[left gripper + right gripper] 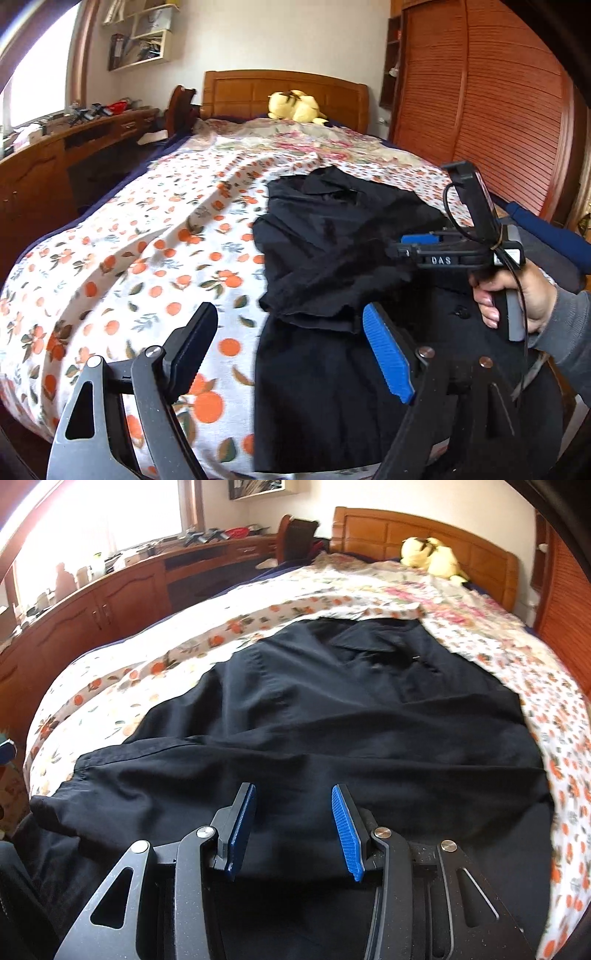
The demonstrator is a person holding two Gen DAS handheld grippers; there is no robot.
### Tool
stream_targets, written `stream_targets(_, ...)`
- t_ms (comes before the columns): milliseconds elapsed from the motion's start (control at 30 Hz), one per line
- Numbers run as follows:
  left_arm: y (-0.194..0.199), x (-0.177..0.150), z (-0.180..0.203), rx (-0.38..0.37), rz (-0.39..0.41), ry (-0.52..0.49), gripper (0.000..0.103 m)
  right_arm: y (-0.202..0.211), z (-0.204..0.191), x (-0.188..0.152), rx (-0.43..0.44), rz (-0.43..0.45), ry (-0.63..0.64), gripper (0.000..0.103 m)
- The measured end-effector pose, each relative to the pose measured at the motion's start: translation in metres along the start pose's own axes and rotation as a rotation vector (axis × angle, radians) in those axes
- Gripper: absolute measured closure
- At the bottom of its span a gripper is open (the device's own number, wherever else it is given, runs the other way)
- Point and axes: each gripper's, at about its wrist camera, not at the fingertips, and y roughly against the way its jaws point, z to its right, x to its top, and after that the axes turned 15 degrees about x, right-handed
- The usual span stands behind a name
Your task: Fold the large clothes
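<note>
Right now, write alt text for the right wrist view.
A black shirt lies spread, collar away from the camera, on a bed's orange-print sheet. The open right tongs with blue pads hover over its near part, gripping nothing. A yellow plush toy sits by the wooden headboard.

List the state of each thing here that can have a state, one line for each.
Left gripper: open, empty, above the bed.
Right gripper: open, empty, low over the black shirt.
Black shirt: on the bed, partly folded, wrinkled.
Orange-print bedsheet: spread out, creased.
Yellow plush toy: lying by the headboard.
Louvered wardrobe doors: closed.
</note>
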Motion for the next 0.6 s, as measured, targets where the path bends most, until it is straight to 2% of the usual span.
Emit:
stream_targets(133,-0.004,-0.002,-0.009,0.013,-0.015,0.013,0.021,-0.027,0.004,-0.008,-0.014,-0.076,0.016,0.059)
stream_targets(367,-0.010,-0.003,-0.012,0.030,-0.031,0.018,0.021,-0.028,0.009,-0.009,-0.024,-0.074,0.015,0.058)
stream_targets(500,-0.008,-0.004,-0.010,0.028,-0.026,0.008,0.021,-0.008,0.003,-0.017,-0.023,-0.033,0.002,0.058)
stream_targets(600,-0.009,-0.005,-0.007,0.028,-0.026,-0.002,0.021,0.022,-0.007,-0.033,-0.032,0.011,0.015,0.058)
